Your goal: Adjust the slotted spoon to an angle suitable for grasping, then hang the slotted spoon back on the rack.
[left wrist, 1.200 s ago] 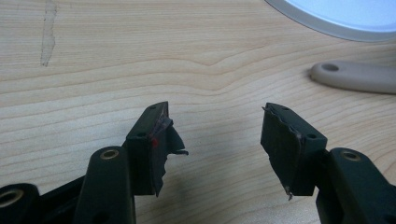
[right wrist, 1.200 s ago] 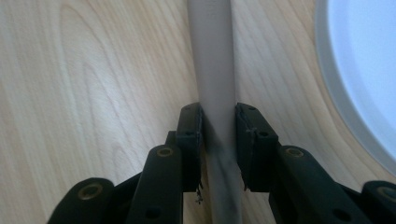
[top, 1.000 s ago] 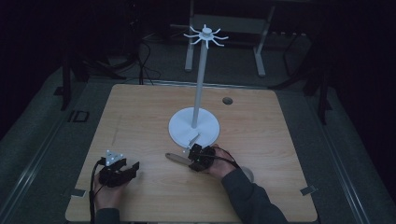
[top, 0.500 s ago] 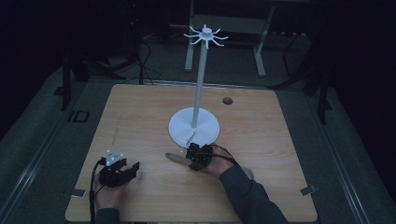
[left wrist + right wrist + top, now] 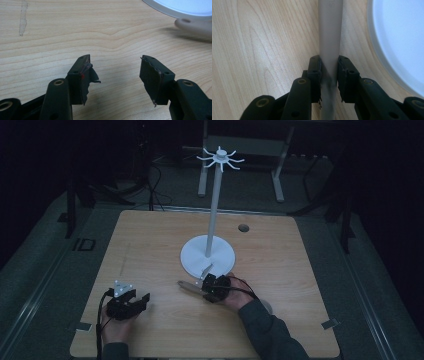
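Note:
A flat beige utensil handle lies on the wooden table, just in front of the round base of a white stand. My right gripper is shut on it. In the right gripper view the jaws press on both sides of the handle, with the gripper beside the base. The handle's end has a small hole. My left gripper rests at the front left, open over bare wood with nothing between its jaws.
The stand's thin pole rises to a ring of hooks. A round hole sits in the tabletop behind the base. Cables and metal legs lie on the dark floor beyond the far edge. Tape tabs mark the front corners.

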`<state>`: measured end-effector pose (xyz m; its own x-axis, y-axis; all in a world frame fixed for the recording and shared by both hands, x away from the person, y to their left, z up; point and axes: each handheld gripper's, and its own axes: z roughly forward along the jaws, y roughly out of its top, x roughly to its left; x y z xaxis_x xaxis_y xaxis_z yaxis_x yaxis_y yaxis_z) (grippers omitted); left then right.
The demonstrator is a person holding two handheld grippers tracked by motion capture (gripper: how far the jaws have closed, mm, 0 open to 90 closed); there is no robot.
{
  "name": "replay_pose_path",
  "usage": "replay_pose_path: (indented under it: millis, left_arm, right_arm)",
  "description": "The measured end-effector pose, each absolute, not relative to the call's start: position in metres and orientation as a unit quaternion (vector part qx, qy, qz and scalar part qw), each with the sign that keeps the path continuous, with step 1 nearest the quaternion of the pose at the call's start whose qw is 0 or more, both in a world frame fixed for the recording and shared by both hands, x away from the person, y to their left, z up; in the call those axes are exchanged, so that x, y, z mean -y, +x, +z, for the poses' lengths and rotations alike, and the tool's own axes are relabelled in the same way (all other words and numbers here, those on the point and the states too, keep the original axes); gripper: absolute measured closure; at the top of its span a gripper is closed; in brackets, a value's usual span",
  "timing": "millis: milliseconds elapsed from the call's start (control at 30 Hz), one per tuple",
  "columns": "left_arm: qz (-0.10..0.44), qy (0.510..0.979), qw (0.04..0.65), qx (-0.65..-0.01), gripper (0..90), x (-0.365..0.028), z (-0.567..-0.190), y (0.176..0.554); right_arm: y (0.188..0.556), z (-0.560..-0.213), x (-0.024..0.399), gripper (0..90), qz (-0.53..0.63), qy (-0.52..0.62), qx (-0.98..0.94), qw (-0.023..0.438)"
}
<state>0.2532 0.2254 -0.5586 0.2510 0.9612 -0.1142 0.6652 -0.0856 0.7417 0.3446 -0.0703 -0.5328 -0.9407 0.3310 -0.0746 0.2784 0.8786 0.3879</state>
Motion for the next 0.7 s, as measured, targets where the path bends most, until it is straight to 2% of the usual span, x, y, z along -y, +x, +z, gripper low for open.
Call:
replay_pose_path:
  millis: [700]
  left_arm:
    - [0.209,0.707,0.354,-0.575,42.8,-0.225,-0.558,0.253]
  right_arm:
    - [0.347,-0.506,0.092,73.9,0.262,0.18,-0.943,0.101]
